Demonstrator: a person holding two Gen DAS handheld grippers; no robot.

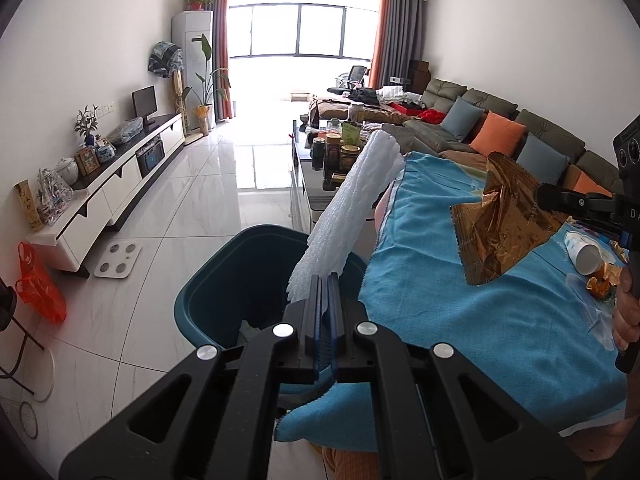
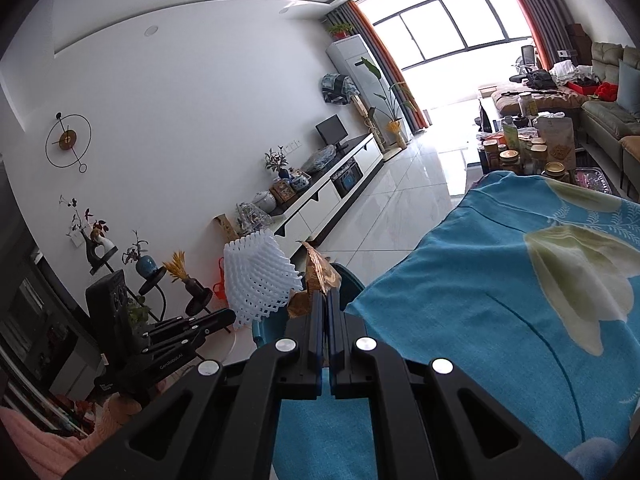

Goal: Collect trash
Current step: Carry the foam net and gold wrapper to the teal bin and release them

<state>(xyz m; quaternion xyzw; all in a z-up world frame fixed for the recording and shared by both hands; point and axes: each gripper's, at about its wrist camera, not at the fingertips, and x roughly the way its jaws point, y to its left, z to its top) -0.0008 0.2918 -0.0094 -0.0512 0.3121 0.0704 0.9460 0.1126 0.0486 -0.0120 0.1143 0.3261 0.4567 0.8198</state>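
Note:
My left gripper is shut on a white foam net sleeve, which sticks up and away over the rim of the teal trash bin. My right gripper is shut on a crumpled gold foil wrapper; in the left wrist view that wrapper hangs above the blue cloth, right of the bin. In the right wrist view the foam sleeve is just left of the wrapper, with the bin behind both. White scraps lie inside the bin.
On the blue cloth at the right lie a white tube and orange scraps. A crowded coffee table and a sofa stand beyond. A TV cabinet, a floor scale and a red bag are on the left.

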